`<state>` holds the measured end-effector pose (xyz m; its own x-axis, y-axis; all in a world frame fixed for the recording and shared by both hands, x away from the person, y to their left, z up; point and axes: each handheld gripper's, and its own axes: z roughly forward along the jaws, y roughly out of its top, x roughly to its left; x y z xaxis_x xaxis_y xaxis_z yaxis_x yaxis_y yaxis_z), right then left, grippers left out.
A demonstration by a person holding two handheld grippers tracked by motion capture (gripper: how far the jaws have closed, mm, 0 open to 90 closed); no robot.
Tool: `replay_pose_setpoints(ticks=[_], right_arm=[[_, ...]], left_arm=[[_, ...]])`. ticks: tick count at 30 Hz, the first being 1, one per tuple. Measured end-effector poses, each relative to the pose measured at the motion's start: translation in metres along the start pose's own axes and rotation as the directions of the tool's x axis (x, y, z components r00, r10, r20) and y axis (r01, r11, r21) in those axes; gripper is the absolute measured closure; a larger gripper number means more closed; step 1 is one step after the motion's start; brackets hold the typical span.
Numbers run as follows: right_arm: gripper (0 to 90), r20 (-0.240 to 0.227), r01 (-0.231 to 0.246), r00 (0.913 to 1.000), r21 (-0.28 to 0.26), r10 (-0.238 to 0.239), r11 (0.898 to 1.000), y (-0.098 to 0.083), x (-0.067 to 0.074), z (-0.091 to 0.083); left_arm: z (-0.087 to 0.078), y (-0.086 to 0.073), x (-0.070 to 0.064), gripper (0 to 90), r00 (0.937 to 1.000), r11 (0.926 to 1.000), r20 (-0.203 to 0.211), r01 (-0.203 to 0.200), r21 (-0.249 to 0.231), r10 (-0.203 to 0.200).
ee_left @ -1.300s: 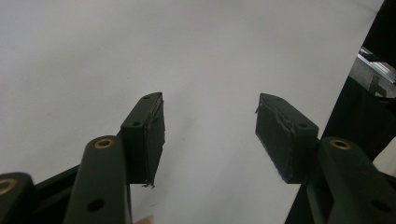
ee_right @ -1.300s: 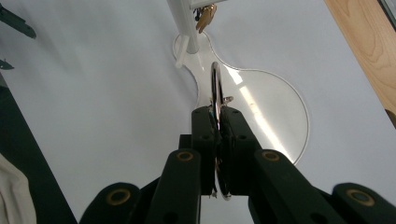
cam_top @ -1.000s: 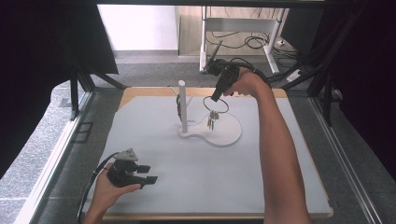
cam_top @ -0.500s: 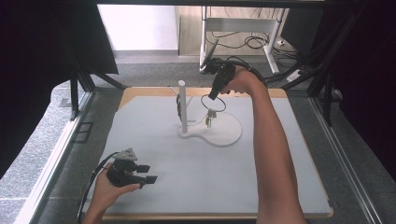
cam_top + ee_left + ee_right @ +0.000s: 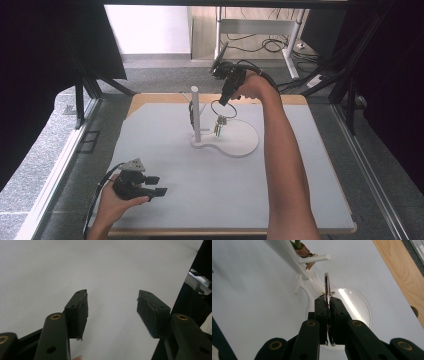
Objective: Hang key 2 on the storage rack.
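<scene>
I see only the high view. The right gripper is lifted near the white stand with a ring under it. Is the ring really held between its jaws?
Observer: Yes. In the right gripper view the right gripper is shut on the metal ring, which stands edge-on above the jaw tips.
Operator: Where is the ring relative to the stand's pegs?
Observer: A white peg sticks out sideways from the stand, beyond the ring; the ring is not on it.
Operator: And the left gripper, is it holding anything?
Observer: No. In the left gripper view the left gripper is open, with bare white table between its jaws.
</scene>
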<state>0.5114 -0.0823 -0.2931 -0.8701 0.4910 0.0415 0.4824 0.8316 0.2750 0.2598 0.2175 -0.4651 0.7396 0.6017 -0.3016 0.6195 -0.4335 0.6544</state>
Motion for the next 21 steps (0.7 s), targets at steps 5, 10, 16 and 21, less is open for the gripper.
replay_pose_setpoints(ticks=[5, 10, 16, 21], right_arm=[[85.3, 0.009, 0.006, 0.9999, -0.007, -0.006, 1.000, 0.004, 0.000, 0.003], [85.2, 0.011, -0.007, 0.9999, -0.010, 0.007, 1.000, 0.009, -0.002, 0.008], [85.3, 0.013, 0.005, 0.9999, -0.012, -0.005, 1.000, 0.016, 0.003, 0.015], [85.2, 0.029, -0.010, 0.9995, -0.023, 0.010, 1.000, 0.018, 0.003, 0.017]], left_arm=[[0.001, 0.000, 0.001, 42.7, 1.0000, 1.0000, -0.001, -0.001, 0.003, 0.001], [0.002, 0.000, 0.000, 42.6, 1.0000, 1.0000, 0.004, 0.005, 0.000, -0.005], [0.003, 0.000, 0.000, 42.6, 1.0000, 1.0000, 0.003, 0.002, 0.007, -0.002], [0.004, 0.000, 0.000, 42.7, 1.0000, 0.9999, -0.004, 0.002, 0.011, -0.002]])
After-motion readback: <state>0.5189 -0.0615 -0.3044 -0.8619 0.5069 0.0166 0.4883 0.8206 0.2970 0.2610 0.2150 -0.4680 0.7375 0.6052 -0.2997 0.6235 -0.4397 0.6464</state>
